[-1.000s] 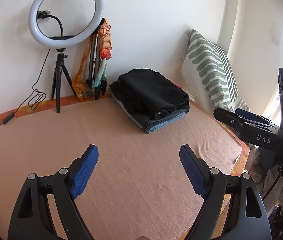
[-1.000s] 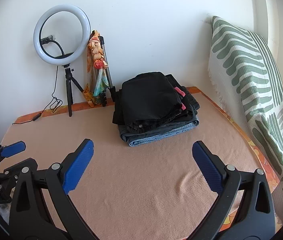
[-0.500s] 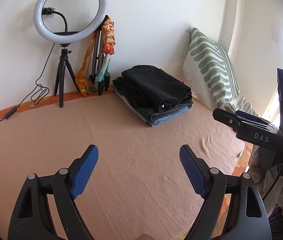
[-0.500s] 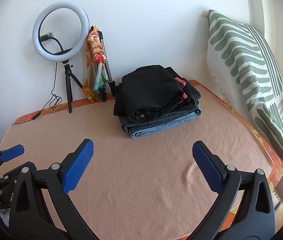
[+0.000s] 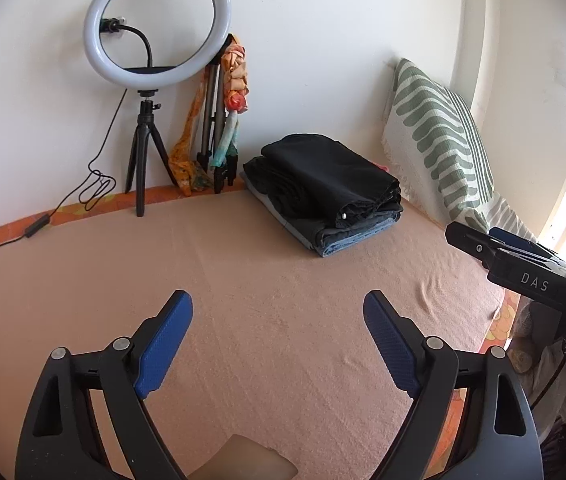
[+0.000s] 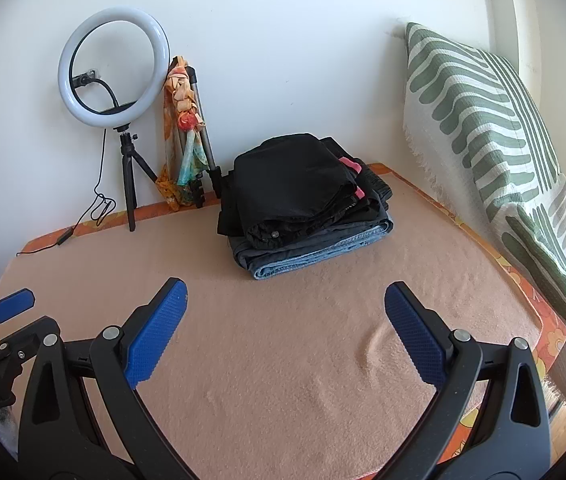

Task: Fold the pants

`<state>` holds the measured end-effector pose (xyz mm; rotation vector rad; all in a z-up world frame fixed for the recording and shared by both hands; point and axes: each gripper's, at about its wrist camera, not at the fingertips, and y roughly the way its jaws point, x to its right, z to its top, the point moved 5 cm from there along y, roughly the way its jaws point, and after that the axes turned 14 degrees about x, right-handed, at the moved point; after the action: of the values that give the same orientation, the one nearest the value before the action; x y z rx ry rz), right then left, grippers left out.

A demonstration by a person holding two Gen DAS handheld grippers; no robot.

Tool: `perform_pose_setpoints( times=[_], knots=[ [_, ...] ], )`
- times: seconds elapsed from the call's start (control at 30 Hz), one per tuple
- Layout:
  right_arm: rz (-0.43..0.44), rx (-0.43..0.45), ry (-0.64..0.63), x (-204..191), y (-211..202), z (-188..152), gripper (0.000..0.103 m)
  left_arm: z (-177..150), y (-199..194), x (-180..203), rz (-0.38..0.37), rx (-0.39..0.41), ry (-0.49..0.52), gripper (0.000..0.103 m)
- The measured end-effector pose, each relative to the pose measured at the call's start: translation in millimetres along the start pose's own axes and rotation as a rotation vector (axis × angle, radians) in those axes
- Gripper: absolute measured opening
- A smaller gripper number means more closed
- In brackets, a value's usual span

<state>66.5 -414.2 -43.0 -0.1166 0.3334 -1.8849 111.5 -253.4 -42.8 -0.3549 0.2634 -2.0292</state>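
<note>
Pants (image 6: 303, 208), one folded stack; two empty, spread claws.

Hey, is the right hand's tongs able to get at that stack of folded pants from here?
Probably yes. The right tongs are open, and only bare blanket lies between them and the pants stack.

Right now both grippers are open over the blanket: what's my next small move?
Probably reach forward to the stack of folded pants and take the black pair on top. Both the left gripper and right gripper are open and empty, and the blanket before them holds nothing to fold.
</note>
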Motion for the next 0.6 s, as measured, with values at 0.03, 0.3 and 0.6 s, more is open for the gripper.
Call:
perform_pose_setpoints(
  times=[0.03, 0.3, 0.6],
  knots=[
    [0.000, 0.002, 0.001, -0.4, -0.6, 0.3, 0.101, 0.5, -0.8, -0.4, 0.011, 0.007, 0.008, 0.093],
    [0.002, 0.017, -0.006, -6.5, -2.5, 2.3, 0.101, 2.6, -1.8, -5.0, 0.018, 0.014, -0.001, 0.100],
    [-0.011, 0.028, -0.009, -7.5, -4.0, 1.6, 0.103, 1.5, -6.4, -5.4, 0.023, 0.023, 0.008, 0.102]
  ],
)
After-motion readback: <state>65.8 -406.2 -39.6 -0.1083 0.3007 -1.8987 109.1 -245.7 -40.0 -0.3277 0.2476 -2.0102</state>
